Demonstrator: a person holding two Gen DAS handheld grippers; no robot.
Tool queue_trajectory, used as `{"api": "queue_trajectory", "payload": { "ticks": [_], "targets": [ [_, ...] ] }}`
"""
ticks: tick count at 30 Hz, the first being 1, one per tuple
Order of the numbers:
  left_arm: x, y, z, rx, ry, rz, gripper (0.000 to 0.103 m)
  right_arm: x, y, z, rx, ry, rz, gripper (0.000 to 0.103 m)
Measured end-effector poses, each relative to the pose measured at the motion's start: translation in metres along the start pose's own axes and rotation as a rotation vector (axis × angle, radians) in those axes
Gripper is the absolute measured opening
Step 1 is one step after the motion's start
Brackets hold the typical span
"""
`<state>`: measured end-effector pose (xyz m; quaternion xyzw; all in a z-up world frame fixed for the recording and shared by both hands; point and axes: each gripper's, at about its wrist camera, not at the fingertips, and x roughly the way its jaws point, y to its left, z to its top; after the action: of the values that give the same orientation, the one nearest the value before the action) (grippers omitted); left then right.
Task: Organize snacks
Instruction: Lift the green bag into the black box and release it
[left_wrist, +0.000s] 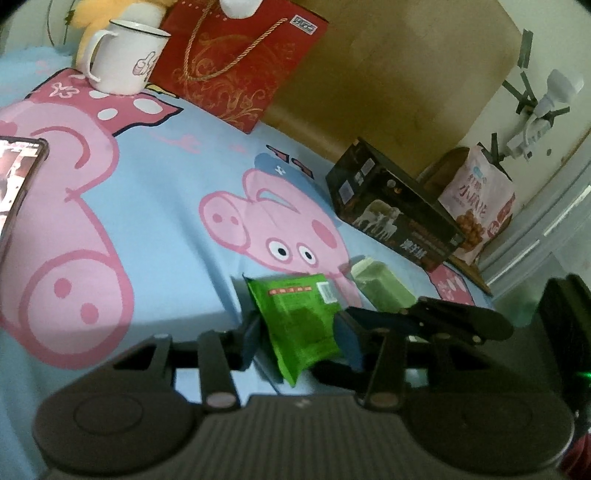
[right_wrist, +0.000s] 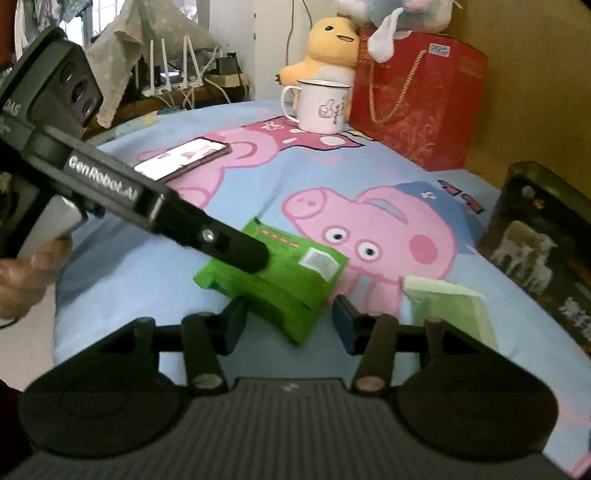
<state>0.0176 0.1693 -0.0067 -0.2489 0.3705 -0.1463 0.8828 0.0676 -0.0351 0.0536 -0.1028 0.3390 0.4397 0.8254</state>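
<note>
The bright green snack packet (left_wrist: 301, 325) stood between the left gripper (left_wrist: 301, 339)'s blue pads, which pressed its sides; it was tilted, its sealed top edge toward twelve o'clock. It bore a red label strip and a white barcode patch near the top right corner. From the right wrist view the same packet (right_wrist: 280, 273) lay against the blue cartoon-pig sheet (right_wrist: 147, 266), with the left claw's black finger across its upper left. The right gripper (right_wrist: 286, 325) stood partly open around the packet's near corner, and I could not tell whether its pads touched. A pale green packet (right_wrist: 448, 310) lay at three o'clock.
</note>
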Motion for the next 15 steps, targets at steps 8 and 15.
{"api": "queue_trajectory", "payload": {
  "ticks": [8,15],
  "targets": [
    [-0.002,-0.016,0.012,0.061,-0.010,-0.013,0.034,-0.015,0.010,-0.002,-0.022,-0.061,-0.047,0.042],
    [0.019,-0.071,0.057,0.190,-0.051,-0.077,0.034,-0.051,-0.027,0.009,0.044,-0.187,-0.184,0.042]
  ]
}}
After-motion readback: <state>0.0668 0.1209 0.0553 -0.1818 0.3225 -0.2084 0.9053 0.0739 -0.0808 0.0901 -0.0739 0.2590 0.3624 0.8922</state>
